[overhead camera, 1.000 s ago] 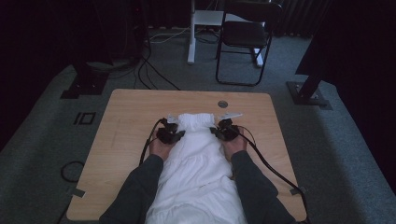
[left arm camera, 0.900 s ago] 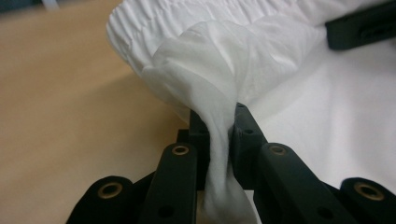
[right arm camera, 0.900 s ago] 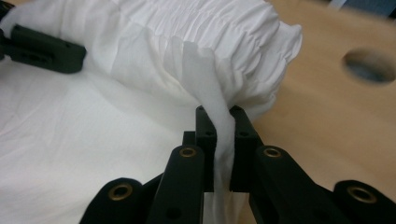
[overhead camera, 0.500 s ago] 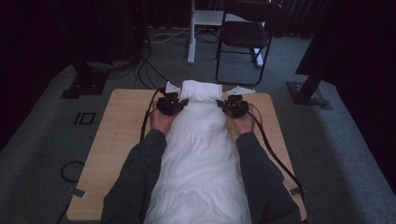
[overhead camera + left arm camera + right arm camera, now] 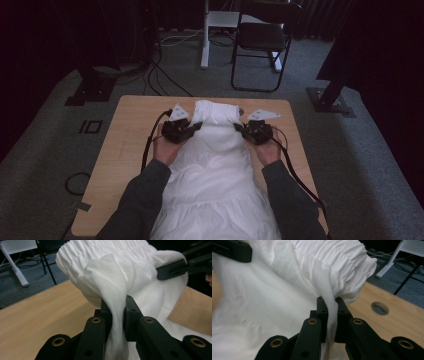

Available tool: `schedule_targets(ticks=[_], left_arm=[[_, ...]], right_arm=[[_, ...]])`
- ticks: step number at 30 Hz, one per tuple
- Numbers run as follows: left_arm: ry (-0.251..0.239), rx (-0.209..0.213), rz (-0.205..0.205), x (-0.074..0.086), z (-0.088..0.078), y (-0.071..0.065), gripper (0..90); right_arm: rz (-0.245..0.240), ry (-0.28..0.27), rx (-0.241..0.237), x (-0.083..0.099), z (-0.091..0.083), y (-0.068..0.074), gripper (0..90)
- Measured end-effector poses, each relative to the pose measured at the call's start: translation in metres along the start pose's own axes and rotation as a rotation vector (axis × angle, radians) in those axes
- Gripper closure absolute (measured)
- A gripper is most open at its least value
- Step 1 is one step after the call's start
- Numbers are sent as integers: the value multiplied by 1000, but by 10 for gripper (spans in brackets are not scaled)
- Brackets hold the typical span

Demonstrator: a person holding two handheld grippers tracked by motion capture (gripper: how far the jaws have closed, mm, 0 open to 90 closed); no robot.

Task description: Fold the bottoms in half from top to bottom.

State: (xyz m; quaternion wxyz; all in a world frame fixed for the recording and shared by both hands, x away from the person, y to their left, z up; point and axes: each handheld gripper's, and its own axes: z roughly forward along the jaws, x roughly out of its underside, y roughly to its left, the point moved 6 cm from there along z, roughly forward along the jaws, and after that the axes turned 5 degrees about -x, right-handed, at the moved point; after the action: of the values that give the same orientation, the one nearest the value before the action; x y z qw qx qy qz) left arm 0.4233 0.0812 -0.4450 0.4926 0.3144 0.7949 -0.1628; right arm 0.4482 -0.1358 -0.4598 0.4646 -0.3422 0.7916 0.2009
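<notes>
Between both grippers (left gripper [image 5: 196, 127], right gripper [image 5: 239, 128], each clamped on fabric) hangs the white garment [image 5: 216, 155].

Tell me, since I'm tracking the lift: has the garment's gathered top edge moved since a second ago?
Yes. The white garment's gathered edge has moved toward the wooden table's far edge.

I see a light wooden table [image 5: 130, 145] on grey carpet. A white garment [image 5: 215, 180] lies along its middle, running to the near edge. Beyond the garment's far right corner, a round hole [image 5: 380, 308] pierces the tabletop.
</notes>
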Motion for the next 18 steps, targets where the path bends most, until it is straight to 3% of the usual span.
schedule_targets(ticks=[2, 3, 4, 5, 6, 8, 11, 12, 13, 14, 16, 18], left_arm=[[7, 11, 6, 12, -13, -10, 820], [13, 24, 3, 20, -19, -16, 820], [39, 28, 28, 36, -28, -27, 816], [39, 28, 28, 36, -28, -27, 815], [56, 45, 24, 48, -33, -33, 810], [97, 73, -5, 74, -38, -44, 808], [175, 103, -46, 108, -36, -60, 805], [228, 108, -43, 128, -33, -68, 804], [228, 108, -43, 128, -33, -68, 801], [265, 105, -41, 140, -31, -72, 801], [339, 121, -70, 158, -26, -72, 798], [371, 129, -103, 171, -18, -68, 797]], right_arm=[[-30, 19, -36, 18, -14, 26, 853], [-30, 19, -36, 18, -14, 26, 853], [-46, 28, -51, 30, -22, 42, 852], [-46, 28, -51, 30, -22, 42, 852], [-57, 48, -73, 47, -28, 59, 851], [-67, 55, -74, 55, -30, 65, 851], [-46, 75, -91, 77, -31, 80, 850], [-58, 123, -91, 97, -25, 89, 849], [-58, 123, -91, 97, -25, 89, 849], [-60, 139, -93, 103, -23, 92, 849], [-45, 192, -113, 122, -15, 100, 846], [-42, 232, -132, 135, -7, 104, 845]])
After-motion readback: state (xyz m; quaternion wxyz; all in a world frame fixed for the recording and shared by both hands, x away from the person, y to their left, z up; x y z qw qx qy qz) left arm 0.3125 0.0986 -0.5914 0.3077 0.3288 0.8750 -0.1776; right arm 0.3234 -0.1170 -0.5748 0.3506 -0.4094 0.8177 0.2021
